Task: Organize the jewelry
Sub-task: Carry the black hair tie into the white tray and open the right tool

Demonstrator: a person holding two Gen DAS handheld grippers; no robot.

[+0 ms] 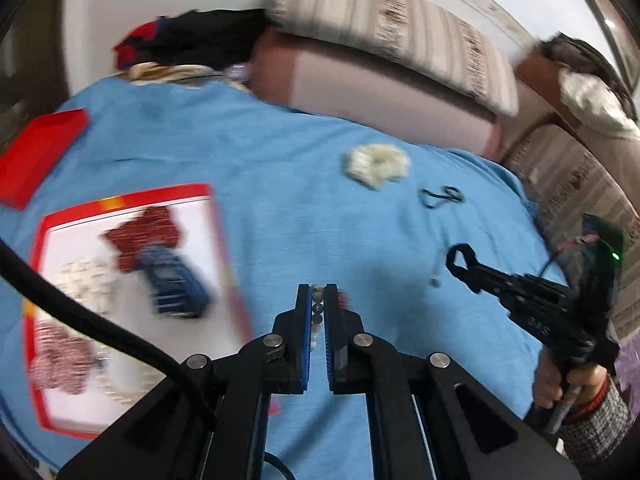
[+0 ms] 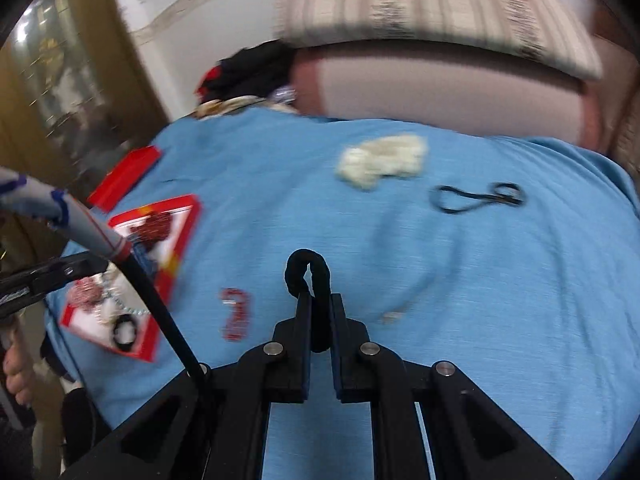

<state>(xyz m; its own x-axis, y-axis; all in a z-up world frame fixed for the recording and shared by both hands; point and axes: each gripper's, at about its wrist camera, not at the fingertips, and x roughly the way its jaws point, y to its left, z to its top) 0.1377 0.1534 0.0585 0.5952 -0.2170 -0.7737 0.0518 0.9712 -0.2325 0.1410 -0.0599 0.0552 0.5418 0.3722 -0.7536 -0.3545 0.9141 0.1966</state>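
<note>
My left gripper (image 1: 318,294) is shut on a string of pale beads (image 1: 317,312), held above the blue cloth. My right gripper (image 2: 320,300) is shut on a black hair tie (image 2: 308,276); it also shows in the left wrist view (image 1: 460,260). A red-rimmed white tray (image 1: 218,240) at the left holds a red scrunchie (image 1: 144,236), a blue clip (image 1: 172,280), white beads (image 1: 86,280), a pearl necklace (image 1: 116,392) and a pink scrunchie (image 1: 60,356). A cream scrunchie (image 1: 376,164), a thin black band (image 1: 440,196) and a red piece (image 2: 236,314) lie on the cloth.
The blue cloth (image 1: 280,152) covers a bed. A red lid (image 1: 36,152) lies at the far left. Pillows and a striped cushion (image 1: 400,28) sit behind, with dark clothes (image 1: 192,40) at the back left. A small pale item (image 1: 435,276) lies near the right gripper.
</note>
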